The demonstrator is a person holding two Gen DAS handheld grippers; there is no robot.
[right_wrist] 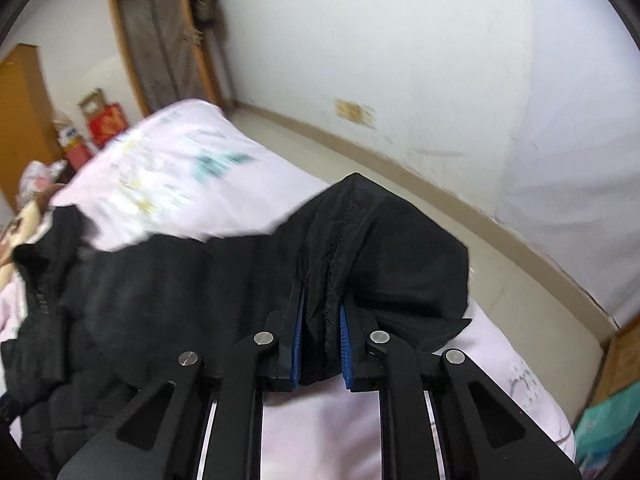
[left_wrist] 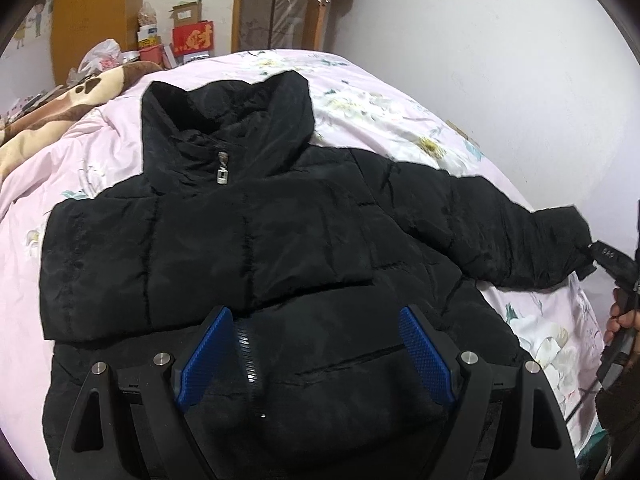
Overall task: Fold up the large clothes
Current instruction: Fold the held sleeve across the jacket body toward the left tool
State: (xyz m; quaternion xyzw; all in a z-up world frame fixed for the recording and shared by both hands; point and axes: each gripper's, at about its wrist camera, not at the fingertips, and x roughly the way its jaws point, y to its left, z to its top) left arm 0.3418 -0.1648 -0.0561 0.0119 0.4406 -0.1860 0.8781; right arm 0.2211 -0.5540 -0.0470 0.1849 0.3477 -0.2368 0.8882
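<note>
Black and puffy, the quilted jacket [left_wrist: 224, 216] lies flat on the pink flowered bed [left_wrist: 100, 148], collar pointing away, zipper up, one sleeve stretched right. Over its hem the left tool [left_wrist: 316, 344] hangs released, blue ribbed pads wide apart.

From the right wrist, the right tool [right_wrist: 322, 344] is clenched on the sleeve cuff [right_wrist: 360, 240], smooth nylon bunched between its pads.

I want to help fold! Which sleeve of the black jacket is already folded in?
The left sleeve, lying flat across the jacket's chest. The right sleeve sticks out over the pink bedcover, its cuff pinched by the right gripper.
</note>
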